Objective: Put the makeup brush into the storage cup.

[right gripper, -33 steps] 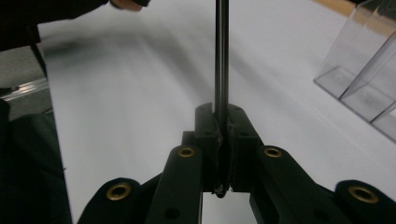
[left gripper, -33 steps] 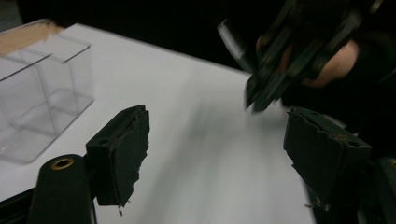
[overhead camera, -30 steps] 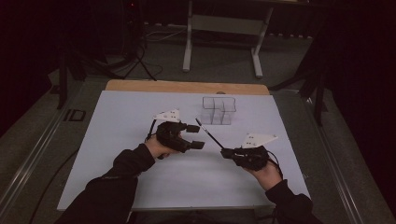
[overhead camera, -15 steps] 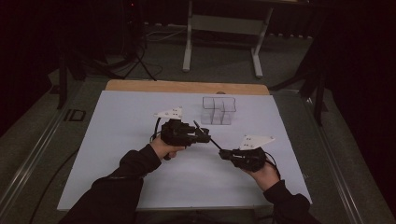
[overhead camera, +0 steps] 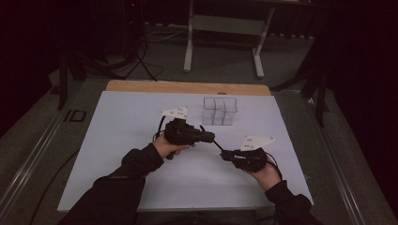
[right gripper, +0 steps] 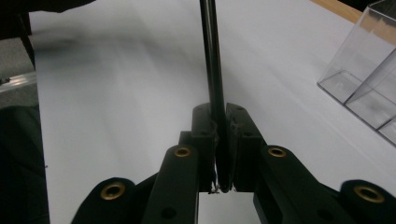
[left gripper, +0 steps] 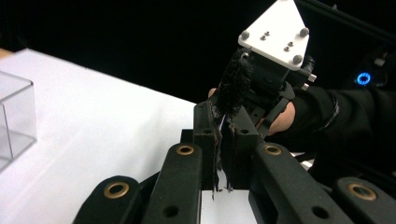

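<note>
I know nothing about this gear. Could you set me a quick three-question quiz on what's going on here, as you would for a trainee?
1. True or false: the right gripper is shut on the handle of the thin black brush.
2. The clear box on the white table has: A) dividers inside; B) a red lid; C) a carrying handle.
3. Fill in: the left gripper clamps the brush at its ____ end.

Key: 1 true; 2 A; 3 bristle.
</note>
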The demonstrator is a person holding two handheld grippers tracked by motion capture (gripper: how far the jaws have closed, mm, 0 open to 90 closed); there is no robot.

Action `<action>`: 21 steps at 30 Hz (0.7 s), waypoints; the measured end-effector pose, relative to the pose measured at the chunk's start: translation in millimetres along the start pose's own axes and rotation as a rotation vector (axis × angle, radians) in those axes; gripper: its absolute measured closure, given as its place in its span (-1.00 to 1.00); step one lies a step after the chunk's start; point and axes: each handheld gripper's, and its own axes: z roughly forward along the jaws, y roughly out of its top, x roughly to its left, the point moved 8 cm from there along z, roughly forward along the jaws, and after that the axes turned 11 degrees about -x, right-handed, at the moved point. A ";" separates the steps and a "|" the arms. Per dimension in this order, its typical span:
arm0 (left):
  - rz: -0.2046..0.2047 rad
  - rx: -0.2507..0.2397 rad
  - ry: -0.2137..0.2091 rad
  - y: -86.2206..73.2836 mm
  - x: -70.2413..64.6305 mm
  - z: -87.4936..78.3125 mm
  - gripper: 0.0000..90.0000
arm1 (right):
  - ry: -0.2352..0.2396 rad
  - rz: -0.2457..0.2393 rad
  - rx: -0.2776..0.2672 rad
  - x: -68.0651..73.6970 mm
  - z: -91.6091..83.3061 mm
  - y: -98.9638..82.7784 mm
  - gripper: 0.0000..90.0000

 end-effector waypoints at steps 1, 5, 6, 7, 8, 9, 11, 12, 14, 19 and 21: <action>0.004 0.006 0.009 0.1 0.4 0.3 0.90 | -0.006 0.000 -0.008 -0.9 -0.4 0.7 0.74; 0.027 0.026 0.057 0.9 3.3 1.7 0.90 | -0.019 0.005 -0.021 -3.4 -2.1 2.8 0.55; 0.030 0.027 0.064 1.2 3.8 1.6 0.90 | -0.024 0.006 -0.022 -4.0 -2.5 3.0 0.47; 0.033 0.026 0.070 1.8 4.3 1.2 0.90 | -0.030 0.007 -0.018 -4.9 -2.5 2.7 0.44; 0.033 0.025 0.083 2.6 5.4 0.8 0.90 | -0.034 0.008 -0.016 -5.6 -2.7 2.3 0.43; 0.031 0.024 0.090 3.7 6.7 -0.5 0.90 | -0.037 0.009 -0.021 -6.1 -2.9 2.3 0.39; 0.031 0.021 0.107 5.5 8.1 -2.0 0.90 | -0.046 0.018 -0.015 -7.9 -3.3 1.4 0.36; 0.022 0.020 0.103 6.4 8.0 -2.6 0.90 | -0.051 0.019 -0.018 -8.6 -3.9 1.5 0.32; 0.029 0.017 0.115 7.3 8.3 -3.4 0.90 | -0.054 0.023 -0.021 -9.3 -4.3 1.6 0.29; 0.029 0.020 0.140 12.9 9.9 -7.5 0.90 | -0.076 0.040 -0.025 -14.1 -7.8 2.3 0.21; 0.035 0.025 0.162 14.9 11.5 -9.4 0.90 | -0.082 0.051 -0.022 -16.0 -9.2 2.0 0.14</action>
